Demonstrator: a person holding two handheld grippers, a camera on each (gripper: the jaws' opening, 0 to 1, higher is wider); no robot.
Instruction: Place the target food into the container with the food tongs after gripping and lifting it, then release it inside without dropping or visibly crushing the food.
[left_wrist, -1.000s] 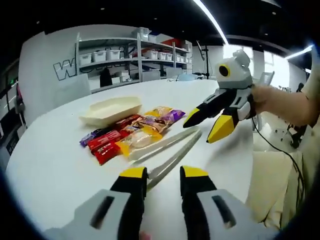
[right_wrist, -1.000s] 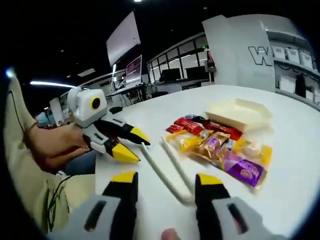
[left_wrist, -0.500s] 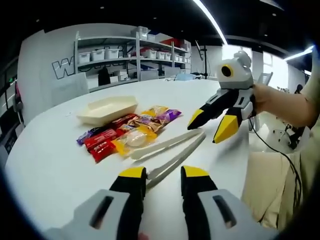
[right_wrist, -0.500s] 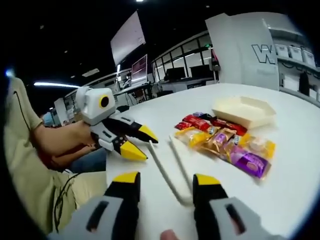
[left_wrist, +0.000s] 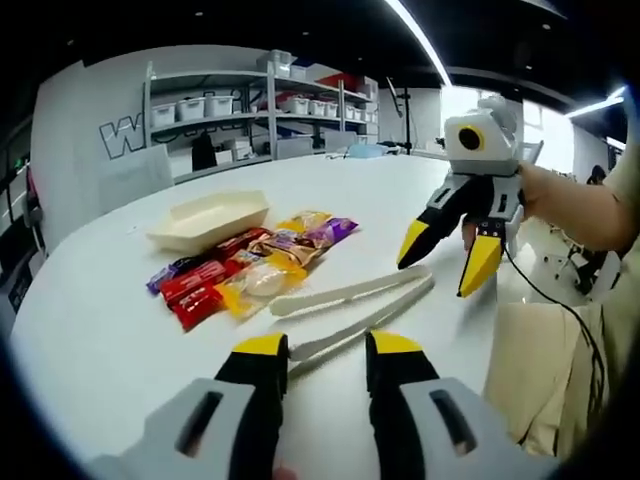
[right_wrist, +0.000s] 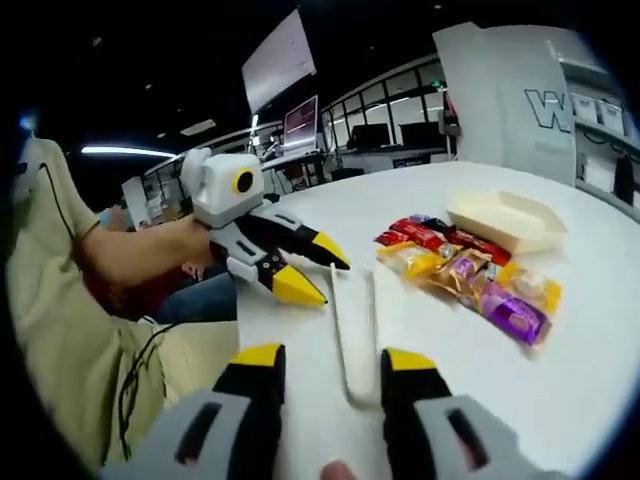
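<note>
Left gripper view, right gripper (left_wrist: 447, 254) swung nearer tongs (left_wrist: 350, 310), jaws apart

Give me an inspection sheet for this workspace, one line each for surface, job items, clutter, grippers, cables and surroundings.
Surface: white round table, bare near the edge.
Job's things: cream tongs lying flat, arms apart; cream tray empty; wrapped snacks in a pile beside the tray.
Clutter: nothing seen.
Grippers: left gripper open, low over the closed end of the tongs; right gripper open, above the tongs' tips, holding nothing.
Cables: black cable hanging by the person's side, off the table.
Surroundings: shelves with bins behind the table; monitors and desks beyond.
</note>
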